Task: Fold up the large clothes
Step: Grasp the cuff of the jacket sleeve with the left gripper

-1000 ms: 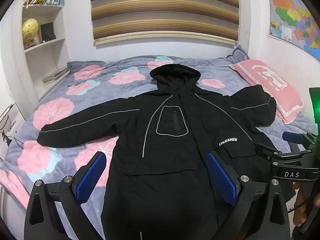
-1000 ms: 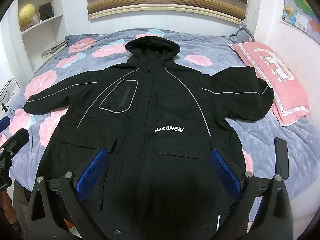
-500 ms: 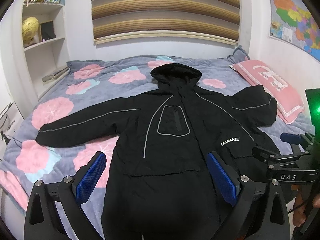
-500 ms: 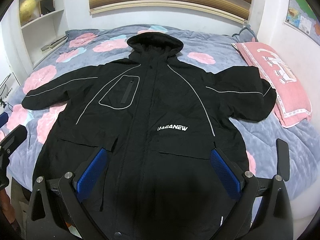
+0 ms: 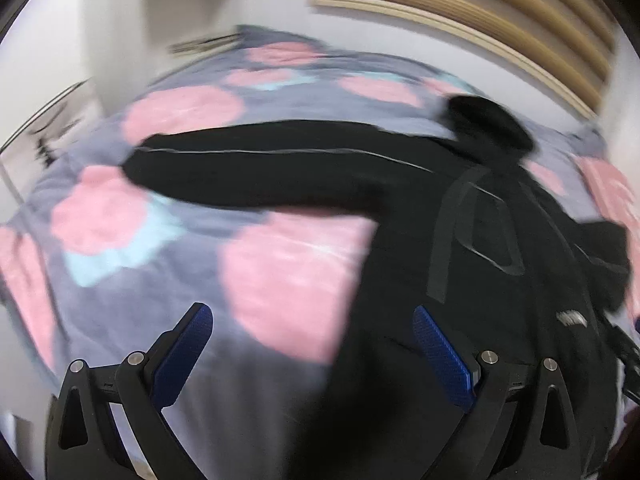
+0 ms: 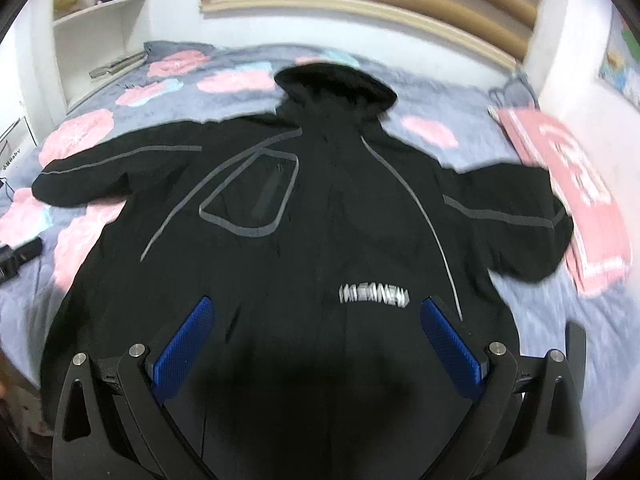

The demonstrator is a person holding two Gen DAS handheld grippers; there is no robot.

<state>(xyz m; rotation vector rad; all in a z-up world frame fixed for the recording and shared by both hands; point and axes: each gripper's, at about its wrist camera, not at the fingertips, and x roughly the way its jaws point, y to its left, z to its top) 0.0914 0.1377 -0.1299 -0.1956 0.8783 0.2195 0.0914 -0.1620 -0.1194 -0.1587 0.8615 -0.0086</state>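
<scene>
Both of your views show even, soft indoor light, and no strong glare appears. The left wrist view is heavily smeared by motion blur: the grey bedspread with pink flowers and the long black hooded jacket have soft edges there. The right wrist view is sharper, but the white chest lettering is doubled and unreadable. The black cloth swallows detail, and a darker shadow lies between the blue ribbed finger pads. You see fisheye bending and dark corners at every border.
</scene>
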